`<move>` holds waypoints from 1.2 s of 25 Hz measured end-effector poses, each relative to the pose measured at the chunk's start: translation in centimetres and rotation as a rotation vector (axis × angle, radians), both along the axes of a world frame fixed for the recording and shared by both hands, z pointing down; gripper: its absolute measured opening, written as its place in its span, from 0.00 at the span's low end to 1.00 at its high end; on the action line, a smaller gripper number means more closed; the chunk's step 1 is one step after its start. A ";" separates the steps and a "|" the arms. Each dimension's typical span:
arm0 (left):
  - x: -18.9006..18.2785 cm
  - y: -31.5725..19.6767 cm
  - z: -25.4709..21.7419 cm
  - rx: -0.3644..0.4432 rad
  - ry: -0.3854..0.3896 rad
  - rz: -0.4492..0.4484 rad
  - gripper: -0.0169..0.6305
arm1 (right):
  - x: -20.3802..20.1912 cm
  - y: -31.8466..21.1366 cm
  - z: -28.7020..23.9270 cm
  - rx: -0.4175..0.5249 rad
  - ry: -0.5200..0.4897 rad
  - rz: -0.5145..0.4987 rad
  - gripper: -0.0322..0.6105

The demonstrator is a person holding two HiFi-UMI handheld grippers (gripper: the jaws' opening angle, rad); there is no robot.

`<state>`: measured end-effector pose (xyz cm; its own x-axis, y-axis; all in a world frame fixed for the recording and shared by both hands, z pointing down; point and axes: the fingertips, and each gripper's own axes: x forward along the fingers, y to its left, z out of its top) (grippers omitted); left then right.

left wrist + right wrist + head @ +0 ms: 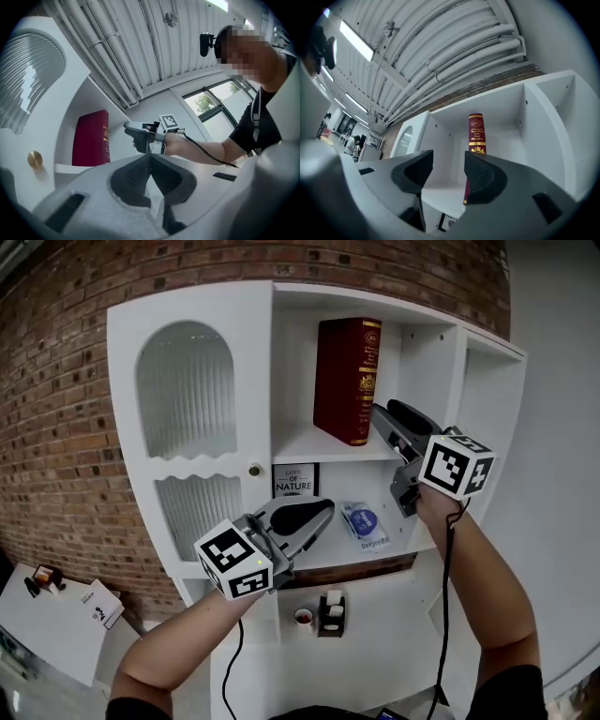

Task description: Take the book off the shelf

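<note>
Head view with both gripper views. The right gripper (382, 415) is held high on an outstretched right forearm (487, 568) that rises from the lower right, with the wrist just under its marker cube (457, 465). Its tips point at the upper shelf (305, 442) of the white cabinet (122, 352). In the right gripper view, the right gripper (448, 159) has its jaws spread with only open air between them. The red book (476, 133) stands upright on that shelf just ahead, its gilt spine facing the gripper and lined up with the right-hand jaw rather than the gap. In the head view the tips lie close beside the lower right edge of the red book (347, 381); whether they touch cannot be told.

The left gripper (323, 512) sits lower, on a left forearm (178, 652) angled up from the lower left, and points toward the shelf below. In the left gripper view, the left gripper (150, 157) has its jaws pressed together at the tips, holding nothing. Ahead and above it appear the red book (91, 138) and the right gripper (126, 125).
</note>
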<state>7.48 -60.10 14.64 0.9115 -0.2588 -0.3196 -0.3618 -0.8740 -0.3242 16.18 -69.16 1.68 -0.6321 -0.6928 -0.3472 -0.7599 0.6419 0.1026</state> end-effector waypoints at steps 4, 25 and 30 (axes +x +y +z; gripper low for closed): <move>0.9 -0.8 -0.6 0.006 -0.011 -0.004 0.04 | 0.7 -4.6 -2.2 -0.062 0.018 0.031 0.43; 0.2 -2.2 -0.4 0.013 0.032 -0.058 0.04 | -0.6 -15.3 -2.9 -0.238 0.133 0.141 0.44; -0.9 -1.7 -0.3 0.020 0.030 -0.061 0.04 | -0.4 -15.0 -3.0 -0.234 0.136 0.168 0.43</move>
<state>6.59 -61.78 14.33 0.8842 -0.3069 -0.3521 -0.4240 -0.8437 -0.3294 15.77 -84.18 -1.32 -0.5319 -0.8424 -0.0860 -0.8466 0.5270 0.0745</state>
